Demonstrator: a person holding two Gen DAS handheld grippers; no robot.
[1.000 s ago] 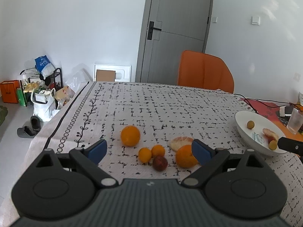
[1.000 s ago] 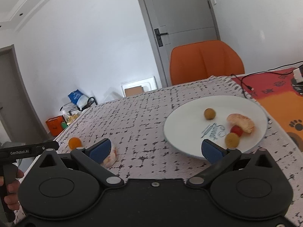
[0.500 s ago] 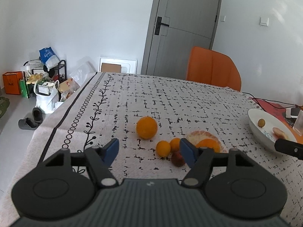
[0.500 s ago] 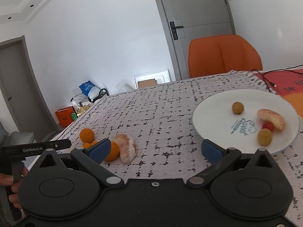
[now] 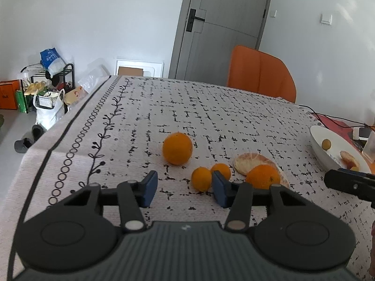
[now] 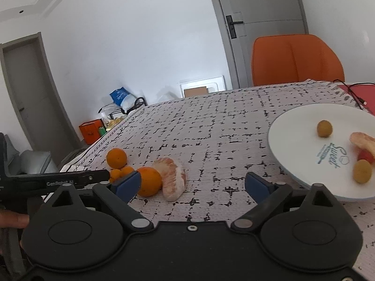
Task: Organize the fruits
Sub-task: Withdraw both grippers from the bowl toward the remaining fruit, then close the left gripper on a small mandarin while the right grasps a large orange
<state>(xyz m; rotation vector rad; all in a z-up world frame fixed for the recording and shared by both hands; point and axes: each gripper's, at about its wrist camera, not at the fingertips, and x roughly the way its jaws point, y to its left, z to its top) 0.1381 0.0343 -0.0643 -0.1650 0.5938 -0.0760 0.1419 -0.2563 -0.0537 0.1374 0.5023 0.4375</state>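
The left claw (image 5: 182, 190), fingers apart and empty, sat nearer the small orange (image 5: 201, 179) at its 1 o'clock; the right claw (image 6: 191, 186) gaped empty.

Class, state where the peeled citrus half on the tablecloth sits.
In the right wrist view, the peeled citrus half lies left of centre, touching an orange, well left of the white plate.

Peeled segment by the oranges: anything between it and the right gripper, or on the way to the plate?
Nothing visible. The right gripper is open, with bare tablecloth between it and the peeled segment. An orange touches the segment's far side, away from the plate. The cloth between segment and plate is bare.
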